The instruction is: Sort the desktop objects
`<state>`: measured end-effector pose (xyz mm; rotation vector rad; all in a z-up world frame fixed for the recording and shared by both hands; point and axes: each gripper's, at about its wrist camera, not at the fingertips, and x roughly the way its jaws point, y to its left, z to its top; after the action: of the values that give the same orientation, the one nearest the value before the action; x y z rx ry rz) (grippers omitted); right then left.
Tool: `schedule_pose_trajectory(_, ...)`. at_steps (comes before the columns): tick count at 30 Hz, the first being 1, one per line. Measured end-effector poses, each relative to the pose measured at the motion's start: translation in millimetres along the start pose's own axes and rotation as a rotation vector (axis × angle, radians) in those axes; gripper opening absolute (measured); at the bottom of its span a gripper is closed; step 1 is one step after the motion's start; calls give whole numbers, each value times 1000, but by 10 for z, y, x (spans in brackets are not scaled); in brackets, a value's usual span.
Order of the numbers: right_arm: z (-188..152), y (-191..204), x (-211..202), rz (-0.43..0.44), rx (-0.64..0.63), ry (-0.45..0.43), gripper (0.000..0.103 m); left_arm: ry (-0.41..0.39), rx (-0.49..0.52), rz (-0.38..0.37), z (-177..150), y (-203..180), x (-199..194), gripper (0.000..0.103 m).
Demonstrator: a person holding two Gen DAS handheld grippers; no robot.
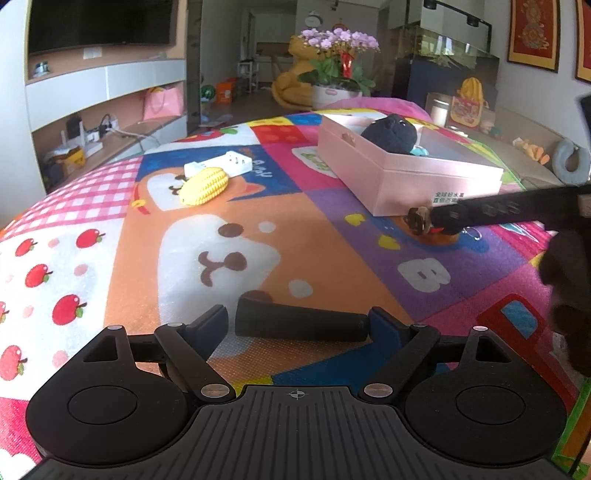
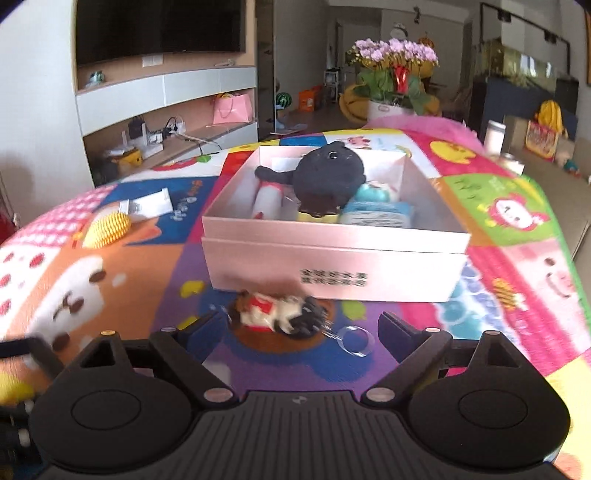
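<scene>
Covering the whole counter is a bright patchwork play mat (image 2: 509, 206) with cartoon bears, apples and letters, its printed surface finely textured; behind it sits a living room with a dark wall-mounted television (image 2: 159, 29), open shelving and a pot of purple orchids (image 2: 395, 51). Largest of the sorted things is a pale pink rectangular cardboard box (image 2: 332, 269), lid off, with small dark print on its near wall. Inside it lie a round black plush toy (image 2: 325, 177) with a fuzzy surface, a pale tube (image 2: 267, 201) beside it and a blue-and-white pack (image 2: 376, 216) against the plush. Well to the box's left on the mat rest a white blocky plug adapter (image 1: 225, 164) and, touching it, a ridged yellow rubber corn toy (image 1: 205, 184). A matte black cylinder (image 1: 301, 323) lies crosswise between the spread fingers of the left gripper (image 1: 297, 326), which stands wide and is not clamped on it. Just in front of the box lies a small glossy figurine keychain (image 2: 277, 314) in red, white and black with a clear ring (image 2: 356, 339), blurred in the right wrist view; the right gripper (image 2: 301, 328) stands wide around it, fingers apart from it.
</scene>
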<state>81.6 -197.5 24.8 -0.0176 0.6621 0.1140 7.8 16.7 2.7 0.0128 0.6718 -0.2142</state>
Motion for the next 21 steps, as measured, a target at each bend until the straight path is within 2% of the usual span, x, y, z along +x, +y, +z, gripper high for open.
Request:
schedule_pose_trajectory(3, 50, 64, 198, 14, 25, 30, 89, -1, -2, 2, -1, 3, -1, 89)
schedule_pose_trajectory(4, 58, 85, 273, 14, 21, 49, 84, -2, -3, 2, -2, 3, -1, 89)
schedule_pose_trajectory(5, 58, 105, 331, 8, 17, 72, 69, -2, -3, 3, -2, 4, -2, 89)
schedule_pose_trajectory(8, 51, 119, 318, -2, 5, 79, 65, -2, -3, 4, -4, 3, -2, 89)
schedule_pose_trajectory(15, -28, -56, -45, 43, -10, 89, 65, 9, 38, 21, -5, -67, 4, 88)
schedule_pose_trajectory(19, -99, -189, -312, 60, -25, 96, 65, 11, 82, 34, -4, -144, 2, 80)
schedule_pose_trajectory(21, -111, -255, -462, 73, -29, 92, 65, 12, 90, 33, -5, -180, -5, 80)
